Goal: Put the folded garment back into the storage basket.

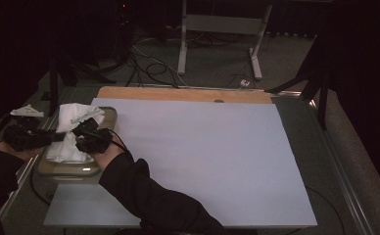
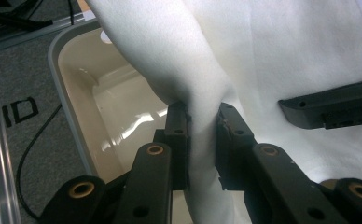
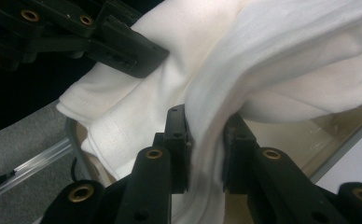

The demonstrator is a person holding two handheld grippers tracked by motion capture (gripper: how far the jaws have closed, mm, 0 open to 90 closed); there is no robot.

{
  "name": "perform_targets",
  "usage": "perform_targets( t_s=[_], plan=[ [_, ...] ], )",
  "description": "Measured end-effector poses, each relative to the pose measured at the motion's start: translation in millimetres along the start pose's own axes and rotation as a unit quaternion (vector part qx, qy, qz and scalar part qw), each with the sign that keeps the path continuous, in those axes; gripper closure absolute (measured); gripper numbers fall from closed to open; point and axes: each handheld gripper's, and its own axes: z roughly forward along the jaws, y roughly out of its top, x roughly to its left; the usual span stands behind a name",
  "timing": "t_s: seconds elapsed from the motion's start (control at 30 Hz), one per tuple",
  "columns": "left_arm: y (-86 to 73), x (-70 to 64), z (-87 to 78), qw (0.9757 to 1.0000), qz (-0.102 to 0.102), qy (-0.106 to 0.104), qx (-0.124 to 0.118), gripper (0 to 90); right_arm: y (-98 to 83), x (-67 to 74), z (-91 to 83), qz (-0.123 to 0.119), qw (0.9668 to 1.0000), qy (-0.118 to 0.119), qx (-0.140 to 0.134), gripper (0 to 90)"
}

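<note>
A white cloth (image 1: 72,113) is draped over a beige plastic bin (image 1: 66,169) at the table's left edge. Both grippers meet over the bin. My left gripper (image 1: 60,136) comes in from the left and my right gripper (image 1: 80,131) from the right. In the left gripper view, the left gripper (image 2: 203,119) is shut on a bunched fold of the cloth (image 2: 272,51), above the shiny inside of the bin (image 2: 104,98). In the right gripper view, the right gripper (image 3: 206,128) pinches another fold of the cloth (image 3: 281,51), and the bin's wall (image 3: 323,135) lies below.
A pale blue mat (image 1: 202,156) covers the table, with a wooden strip (image 1: 178,94) along its far edge. A cable (image 2: 25,158) lies on the grey surface left of the bin. Beyond the table are floor cables (image 1: 149,68) and a metal stand (image 1: 222,24).
</note>
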Motion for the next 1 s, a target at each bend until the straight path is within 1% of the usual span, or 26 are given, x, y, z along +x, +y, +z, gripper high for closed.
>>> perform_targets(
  t_s=[0.07,0.13,0.2,0.3,0.43,0.53,0.77,0.8,1.0],
  plan=[
    [-1.0,1.3,1.7,1.0,-0.001,-0.001,0.0,76.7,-0.6,-0.2,1.9,0.003,1.0,-0.001,-0.001,75.8],
    [-1.8,2.2,3.3,1.0,0.0,0.0,0.001,76.7,-1.6,0.0,4.3,0.0,1.0,-0.003,-0.001,75.8],
    [-3.1,3.0,4.6,1.0,-0.001,0.0,0.002,76.7,-2.5,0.6,6.9,0.004,1.0,-0.004,0.0,75.7],
    [-4.5,3.5,6.4,1.0,0.0,-0.001,0.003,76.7,-3.8,0.8,8.7,0.003,1.0,-0.006,0.001,75.8],
    [-7.3,6.2,10.4,1.0,-0.003,-0.003,0.005,76.7,-6.1,0.5,12.3,0.005,1.0,-0.006,0.003,75.8],
    [-8.8,5.8,15.6,0.9999,-0.005,-0.002,0.009,76.7,-9.2,-1.4,16.1,0.004,0.9999,-0.009,0.006,75.7],
    [-10.7,6.7,23.3,0.9998,-0.008,-0.002,0.016,76.7,-14.3,-4.2,22.8,0.014,0.9998,-0.006,0.009,75.6],
    [-11.4,5.9,26.2,0.9998,-0.007,0.0,0.019,76.6,-15.9,-5.1,24.6,0.018,0.9998,-0.005,0.012,75.4],
    [-13.0,6.6,31.6,0.9996,-0.008,0.002,0.027,76.2,-18.3,-5.8,28.6,0.016,0.9997,-0.006,0.019,75.2]
  ],
)
